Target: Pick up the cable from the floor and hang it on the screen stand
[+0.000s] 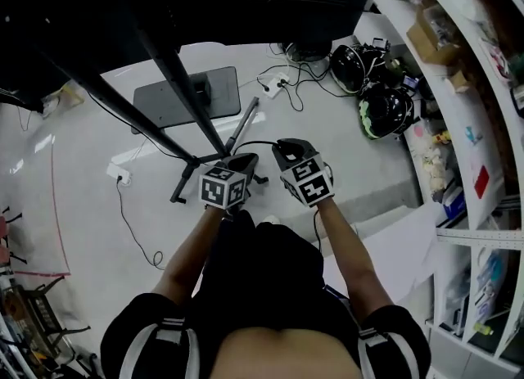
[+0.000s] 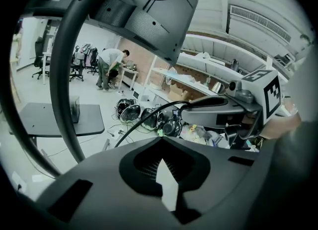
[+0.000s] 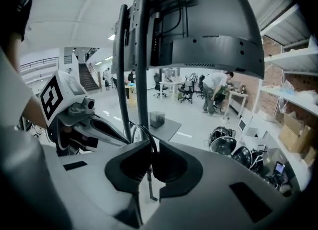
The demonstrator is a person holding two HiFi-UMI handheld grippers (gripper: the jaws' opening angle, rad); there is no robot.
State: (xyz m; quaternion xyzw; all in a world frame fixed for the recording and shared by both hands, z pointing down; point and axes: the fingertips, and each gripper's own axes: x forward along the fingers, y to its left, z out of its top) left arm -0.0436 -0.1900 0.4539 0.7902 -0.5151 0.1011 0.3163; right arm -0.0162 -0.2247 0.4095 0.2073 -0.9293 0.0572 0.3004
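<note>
Two black helmets (image 1: 352, 66) (image 1: 385, 111) are sitting on the floor around 2 o'clock in the head view. The white shelves (image 1: 458, 124) along 3 o'clock are packed with junk, and there's a cardboard box (image 1: 430, 38) up top. A white power strip (image 1: 119, 174) lies at 9 o'clock. Way in the back, somebody (image 3: 216, 92) is bent over a desk, next to office chairs (image 3: 188, 87).

The black fabric shirt (image 1: 262, 287) has white-striped short sleeves (image 1: 385, 338) at five and seven o'clock. The dark grey plastic left gripper (image 1: 246, 159) and right gripper (image 1: 283, 147) bear black-and-white marker cubes (image 1: 223, 189).
</note>
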